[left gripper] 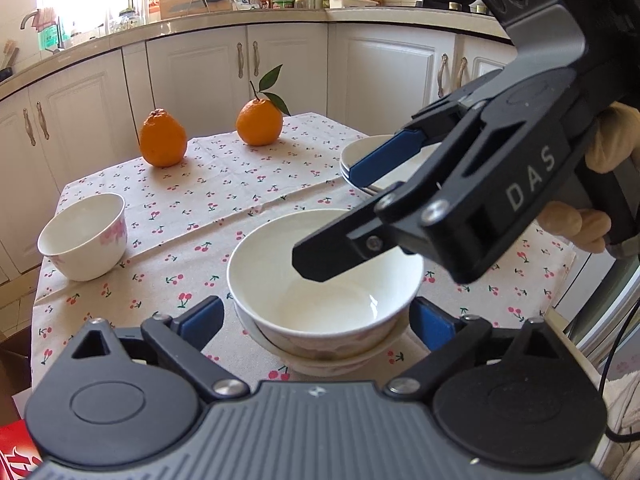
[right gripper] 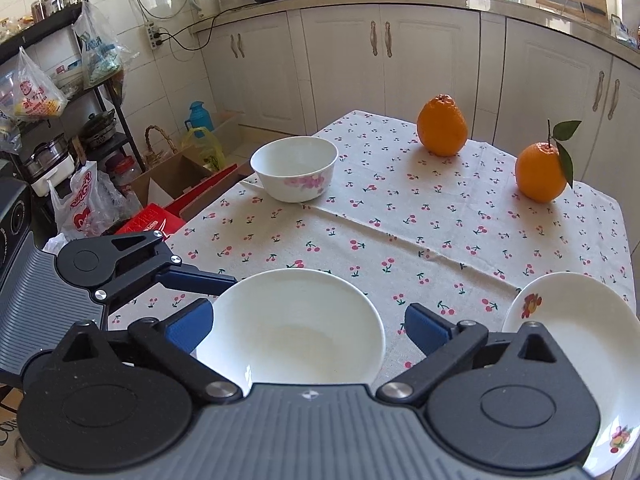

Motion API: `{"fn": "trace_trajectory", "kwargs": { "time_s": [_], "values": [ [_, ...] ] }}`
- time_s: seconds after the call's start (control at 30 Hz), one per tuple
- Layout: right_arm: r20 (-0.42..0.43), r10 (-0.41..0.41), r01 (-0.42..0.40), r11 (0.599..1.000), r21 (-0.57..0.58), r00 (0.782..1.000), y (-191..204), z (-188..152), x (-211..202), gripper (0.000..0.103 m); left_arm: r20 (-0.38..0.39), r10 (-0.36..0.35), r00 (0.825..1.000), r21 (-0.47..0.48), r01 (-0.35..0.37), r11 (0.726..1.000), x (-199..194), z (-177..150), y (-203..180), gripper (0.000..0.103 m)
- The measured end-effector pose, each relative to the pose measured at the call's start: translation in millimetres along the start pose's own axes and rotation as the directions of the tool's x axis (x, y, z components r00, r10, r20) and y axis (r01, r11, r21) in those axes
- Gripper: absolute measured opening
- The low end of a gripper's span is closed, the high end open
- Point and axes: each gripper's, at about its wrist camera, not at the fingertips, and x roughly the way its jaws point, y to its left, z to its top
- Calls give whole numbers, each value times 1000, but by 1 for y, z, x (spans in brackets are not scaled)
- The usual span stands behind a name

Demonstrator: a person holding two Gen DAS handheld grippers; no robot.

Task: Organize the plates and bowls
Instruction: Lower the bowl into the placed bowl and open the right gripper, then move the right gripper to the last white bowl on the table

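White glazed china throughout: a wide bowl [left gripper: 326,276] nested in a second bowl [left gripper: 320,360] at the near edge of the table [left gripper: 224,184], pale pink flower print faint on the outer wall. Further off to the left, alone, a smaller deep bowl [left gripper: 82,236] with pink blossoms on its side. To the right, a short stack of shallow plates [left gripper: 354,156], partly hidden in the left wrist view; in the right wrist view the top plate shows a red and yellow flower print near the rim. Cherry-print cloth over the table; two oranges [left gripper: 163,139] at the far side, one with a leafy stem.

Left gripper [left gripper: 318,320] spread wide, blue pads either side of the nested bowls, near the outer walls without visibly pressing. Right gripper [right gripper: 308,326] spread just as wide, hovering over the top bowl, one black finger [left gripper: 320,256] above the basin, nothing pinched. Gloved hand [left gripper: 616,140] on the right gripper's handle.
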Motion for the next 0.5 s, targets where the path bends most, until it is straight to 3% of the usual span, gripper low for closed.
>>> {"fn": "trace_trajectory", "kwargs": {
  "time_s": [0.3,0.5],
  "values": [
    [-3,2,-2,1000,-7,1000,7,-1,0,103,11,28,1000,5,-28,1000,-26,-8,5,99],
    [3,-22,22,1000,-22,1000,17,7,-1,103,39,85,996,0,-85,996,-45,-13,17,99]
  ]
}}
